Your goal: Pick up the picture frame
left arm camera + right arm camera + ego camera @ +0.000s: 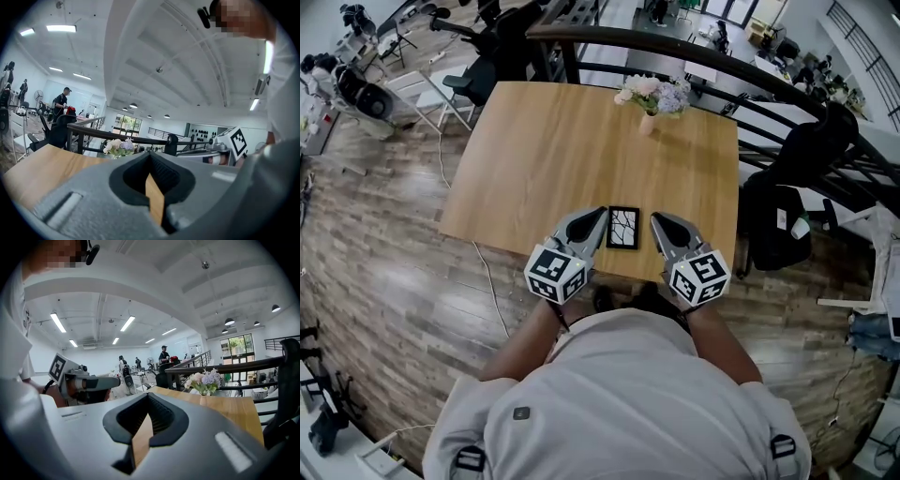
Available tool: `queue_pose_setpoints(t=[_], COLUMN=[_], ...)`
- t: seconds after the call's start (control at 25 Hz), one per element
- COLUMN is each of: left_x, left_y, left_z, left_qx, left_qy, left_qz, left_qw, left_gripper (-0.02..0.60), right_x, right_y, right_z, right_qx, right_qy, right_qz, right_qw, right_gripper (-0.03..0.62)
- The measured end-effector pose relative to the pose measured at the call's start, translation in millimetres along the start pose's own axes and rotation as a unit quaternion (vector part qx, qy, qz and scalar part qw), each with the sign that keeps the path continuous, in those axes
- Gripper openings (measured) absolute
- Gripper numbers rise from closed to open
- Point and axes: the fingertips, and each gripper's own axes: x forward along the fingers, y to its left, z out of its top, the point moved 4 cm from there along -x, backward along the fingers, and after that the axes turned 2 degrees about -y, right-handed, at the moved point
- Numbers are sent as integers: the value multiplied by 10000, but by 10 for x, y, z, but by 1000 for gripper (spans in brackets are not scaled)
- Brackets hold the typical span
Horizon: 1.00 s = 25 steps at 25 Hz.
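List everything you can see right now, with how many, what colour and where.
table: one, light wood, centre of the head view
picture frame: one, black with a white cracked pattern, lying flat near the table's near edge
vase of flowers: one, pale pink and lilac blooms, far side of the table
railing: one, dark, curving behind the table
chair: one, black, right of the table
floor: wood planks, around the table
left gripper: one, grey, shut and empty, just left of the frame
right gripper: one, grey, shut and empty, just right of the frame
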Motion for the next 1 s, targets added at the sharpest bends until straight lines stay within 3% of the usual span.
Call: queue_pose_setpoints(t=[0.36, 0.6, 1.0], left_x=[142, 275, 580], left_y=[157, 250, 518], left_z=[-313, -575, -1229], left_qx=[-98, -361, -794], left_qy=[347, 679, 1505], left_qz=[64, 76, 147], left_qw=[9993, 9970, 9853], left_gripper=[0, 2, 14], right_x=[125, 247, 506], right_y=[-210, -429, -783], right_z=[-342, -602, -1249], right_qx=[177, 456, 814], right_qy=[367, 652, 1391], right_qz=[-48, -82, -82], right_qw=[9992, 9968, 9869], right_gripper=[11, 20, 54])
